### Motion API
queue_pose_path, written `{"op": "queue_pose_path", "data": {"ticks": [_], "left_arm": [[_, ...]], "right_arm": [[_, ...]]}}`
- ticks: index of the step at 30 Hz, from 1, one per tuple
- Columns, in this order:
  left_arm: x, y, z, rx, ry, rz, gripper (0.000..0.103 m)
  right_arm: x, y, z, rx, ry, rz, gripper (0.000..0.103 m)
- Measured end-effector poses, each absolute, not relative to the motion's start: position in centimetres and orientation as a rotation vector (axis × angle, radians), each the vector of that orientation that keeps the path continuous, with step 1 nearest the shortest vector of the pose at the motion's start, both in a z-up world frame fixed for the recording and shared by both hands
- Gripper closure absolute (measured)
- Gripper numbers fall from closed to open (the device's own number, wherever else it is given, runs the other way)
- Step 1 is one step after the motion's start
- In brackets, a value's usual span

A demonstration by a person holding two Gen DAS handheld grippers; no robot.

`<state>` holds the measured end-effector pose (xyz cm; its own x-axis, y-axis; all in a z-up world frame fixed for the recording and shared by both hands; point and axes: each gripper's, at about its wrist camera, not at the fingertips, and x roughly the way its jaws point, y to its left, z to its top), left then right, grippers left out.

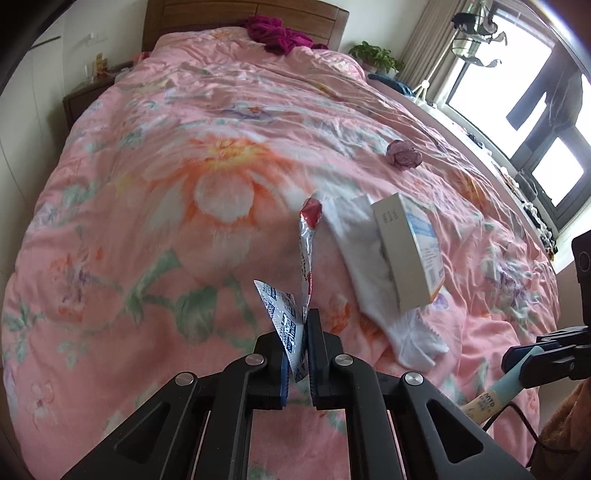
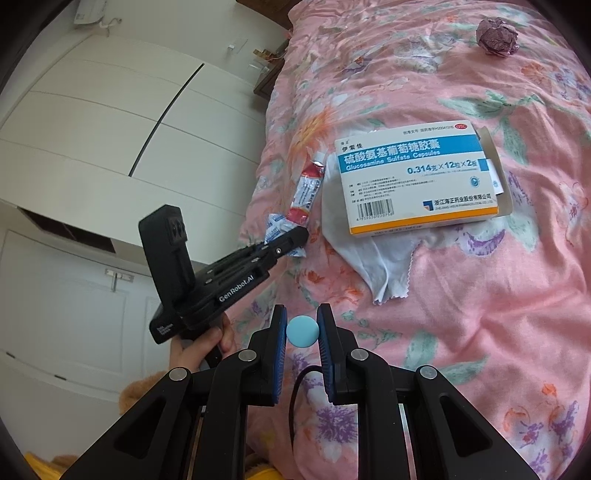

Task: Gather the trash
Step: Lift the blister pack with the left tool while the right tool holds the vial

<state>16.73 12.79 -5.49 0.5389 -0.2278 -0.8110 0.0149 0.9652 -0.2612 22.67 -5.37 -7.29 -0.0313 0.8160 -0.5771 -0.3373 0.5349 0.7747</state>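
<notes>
While its jaws pinch a crumpled silver-and-blue foil wrapper [image 1: 287, 325] above a pink floral duvet [image 1: 155, 192], the left gripper [image 1: 305, 328] is clamped tight, pads pressing the foil from both sides. Stuck to that wrapper and poking forward past the fingertips is a long silver sachet [image 1: 307, 243] w/ a red end; whether the pads catch it too can't be told. Seen from the right wrist cam, the same gripper [image 2: 301, 236] reaches in from the left, a hand [image 2: 201, 345] on its grip, wrapper [image 2: 275, 227] at its tips and sachet [image 2: 306, 192] stretching away over the duvet edge [image 2: 480, 295]. Just beside the sachet lies a medicine box [image 2: 417, 177], white w/ a blue band reading "Glucosamine Sulfate Capsules," one end flap open; it sits flat on a white cloth [image 2: 373, 266] w/ a pinked edge, which sticks out from under it toward the camera. Farther up the bed, well apart from the box, rests a purple crumpled paper ball [image 2: 496, 33]. The right gripper [image 2: 303, 328] is closed on a light blue handle [image 2: 303, 331], its round end showing between the blue pads; a black cord [image 2: 293, 398] loops below. From the left cam, that handle [image 1: 513, 384] runs out of frame at lower right, box [image 1: 410, 251], cloth [image 1: 373, 280] and paper ball [image 1: 402, 155] ahead. Wooden headboard [image 1: 243, 18], magenta blanket [image 1: 280, 33], nightstand [image 1: 85, 99], potted plant [image 1: 376, 55] & window [image 1: 517, 110] ring the bed.
</notes>
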Motion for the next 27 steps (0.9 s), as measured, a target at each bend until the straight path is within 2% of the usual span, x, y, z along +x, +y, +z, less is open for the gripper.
{"op": "queue_pose_path", "data": {"ticks": [9, 10, 12, 13, 14, 15, 17, 21, 23, 27], "left_arm": [[15.2, 12.7, -5.8, -0.242, 0.989, -0.159, 0.092], [15.0, 12.7, -5.8, -0.247, 0.991, -0.160, 0.088], [14.7, 12.8, -6.0, -0.247, 1.000, -0.154, 0.070], [14.4, 12.7, -6.1, -0.240, 1.001, -0.148, 0.053], [13.9, 12.6, -6.0, -0.225, 0.983, -0.142, 0.050], [13.6, 12.6, -5.9, -0.220, 0.972, -0.142, 0.051], [13.6, 13.0, -6.2, -0.234, 0.985, -0.116, 0.088], [13.8, 13.8, -6.5, -0.275, 0.992, -0.134, 0.089], [13.8, 13.7, -6.2, -0.272, 0.985, -0.139, 0.098], [12.8, 13.9, -5.3, -0.269, 0.959, -0.134, 0.098]], "right_arm": [[22.2, -4.6, -7.4, 0.461, 1.299, 0.985, 0.085], [22.2, -4.5, -7.5, 0.459, 1.300, 0.984, 0.085], [22.2, -4.4, -7.6, 0.456, 1.302, 0.981, 0.085], [22.2, -4.4, -7.6, 0.455, 1.305, 0.980, 0.085], [22.3, -4.3, -7.7, 0.457, 1.305, 0.979, 0.085], [22.2, -4.3, -7.7, 0.457, 1.306, 0.980, 0.085], [22.1, -4.2, -7.6, 0.456, 1.306, 0.980, 0.085], [22.0, -4.0, -7.5, 0.450, 1.306, 0.984, 0.085], [22.0, -4.0, -7.5, 0.450, 1.307, 0.984, 0.085], [21.8, -3.9, -7.2, 0.447, 1.301, 0.991, 0.085]]}}
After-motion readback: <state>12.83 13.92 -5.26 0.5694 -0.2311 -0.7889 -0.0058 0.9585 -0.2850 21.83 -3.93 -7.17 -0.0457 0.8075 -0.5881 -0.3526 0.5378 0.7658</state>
